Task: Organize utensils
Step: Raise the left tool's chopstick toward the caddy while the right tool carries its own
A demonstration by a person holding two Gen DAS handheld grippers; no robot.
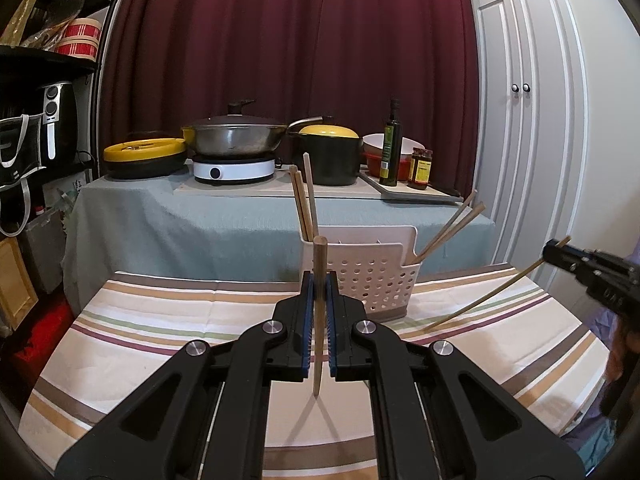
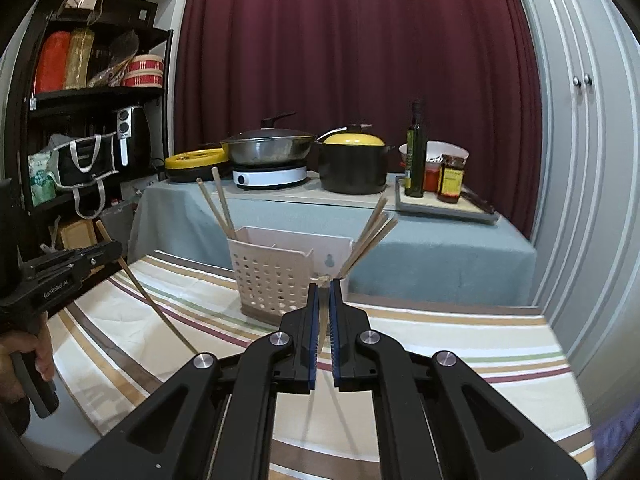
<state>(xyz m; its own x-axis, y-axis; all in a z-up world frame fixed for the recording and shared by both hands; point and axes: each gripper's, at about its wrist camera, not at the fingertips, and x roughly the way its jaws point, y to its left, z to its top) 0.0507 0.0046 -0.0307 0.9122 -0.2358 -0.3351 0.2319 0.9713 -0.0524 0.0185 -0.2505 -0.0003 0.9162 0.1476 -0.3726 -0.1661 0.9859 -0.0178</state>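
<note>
While both cameras look across a striped cloth worktop (image 1: 160, 320), the left hand-held gripper (image 1: 319, 280) is clamped on a round-sectioned wooden chopstick (image 1: 319, 312), held near upright between its blue ribbed pads, blunt end up and tapered tip just above the cloth. The right hand-held gripper (image 2: 324, 292) is closed on a second, thinner chopstick (image 2: 321, 320); from its own camera only a frayed-looking top end and a blurred sliver show between the pads, but the left view shows it as a long slanted stick (image 1: 480, 300) with its lower end near or touching the cloth, can't tell which. A white perforated plastic caddy (image 1: 372, 280) stands on the worktop just beyond the left gripper; wooden chopsticks lean out of its left compartment (image 1: 304, 200) and right compartment (image 1: 448, 228), lower ends hidden inside. A hand (image 2: 28, 356) on the left gripper's handle is cut off at frame edge. Behind, a grey-clothed table (image 2: 440, 248) carries pots and bottles.
</note>
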